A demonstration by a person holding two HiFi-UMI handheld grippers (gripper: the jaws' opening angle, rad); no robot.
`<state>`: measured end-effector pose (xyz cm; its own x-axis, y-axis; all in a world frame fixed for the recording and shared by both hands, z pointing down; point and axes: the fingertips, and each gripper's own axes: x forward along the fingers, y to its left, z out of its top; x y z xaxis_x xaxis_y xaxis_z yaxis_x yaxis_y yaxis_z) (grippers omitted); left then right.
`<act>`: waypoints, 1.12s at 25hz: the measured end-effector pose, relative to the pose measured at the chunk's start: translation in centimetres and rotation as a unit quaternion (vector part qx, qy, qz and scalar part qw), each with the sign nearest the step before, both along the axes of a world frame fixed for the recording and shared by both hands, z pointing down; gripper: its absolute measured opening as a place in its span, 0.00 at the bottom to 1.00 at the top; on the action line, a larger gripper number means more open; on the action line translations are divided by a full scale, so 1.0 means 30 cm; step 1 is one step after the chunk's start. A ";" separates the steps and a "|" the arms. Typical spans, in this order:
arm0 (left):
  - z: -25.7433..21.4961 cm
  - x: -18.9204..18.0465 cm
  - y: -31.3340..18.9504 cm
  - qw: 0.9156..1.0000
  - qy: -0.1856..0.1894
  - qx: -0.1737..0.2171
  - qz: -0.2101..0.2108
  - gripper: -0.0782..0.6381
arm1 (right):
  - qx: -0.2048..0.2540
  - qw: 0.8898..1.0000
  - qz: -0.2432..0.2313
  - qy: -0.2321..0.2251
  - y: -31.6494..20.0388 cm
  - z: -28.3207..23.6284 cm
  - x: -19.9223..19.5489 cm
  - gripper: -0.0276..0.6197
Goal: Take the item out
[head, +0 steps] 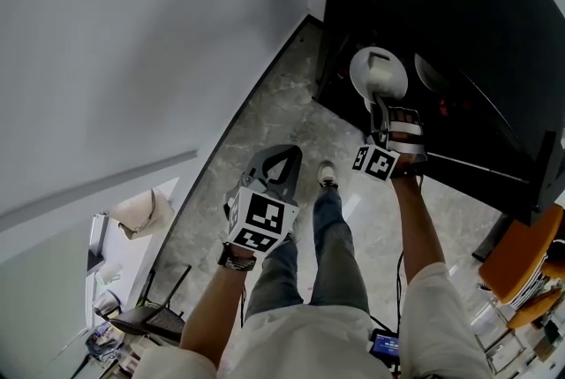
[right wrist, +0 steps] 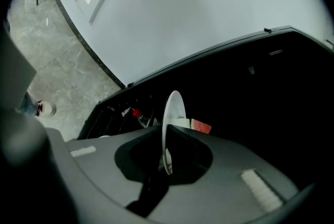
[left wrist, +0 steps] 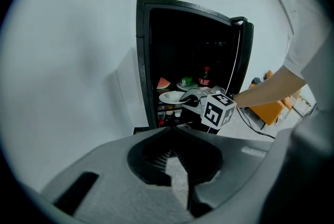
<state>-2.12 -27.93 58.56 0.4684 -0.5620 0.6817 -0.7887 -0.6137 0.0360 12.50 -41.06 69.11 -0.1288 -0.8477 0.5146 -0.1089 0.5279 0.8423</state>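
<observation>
A white plate [head: 378, 72] is at the front of a shelf in the open black cabinet [head: 459, 15]. My right gripper [head: 381, 108] is shut on the plate's near rim. In the right gripper view the plate [right wrist: 172, 113] stands edge-on between the two jaws of my right gripper [right wrist: 165, 134]. The left gripper view shows the same plate [left wrist: 171, 97] held level by the right gripper [left wrist: 190, 98] at the cabinet's mouth. My left gripper [head: 275, 158] hangs lower, over the floor, its jaws together and empty [left wrist: 171, 131].
On the shelves are a watermelon slice [left wrist: 163, 83], a dark bottle with a red cap [left wrist: 205, 78] and a dish with something green [left wrist: 186, 82]. An orange chair [head: 521, 262] stands at the right. A white wall runs along the left, and the person's legs and a shoe [head: 327, 174] are below.
</observation>
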 end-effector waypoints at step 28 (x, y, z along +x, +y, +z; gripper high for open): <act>-0.485 -0.004 0.215 0.991 0.052 0.120 0.034 0.12 | 0.005 1.000 -0.013 0.017 0.456 -0.599 -0.059 0.08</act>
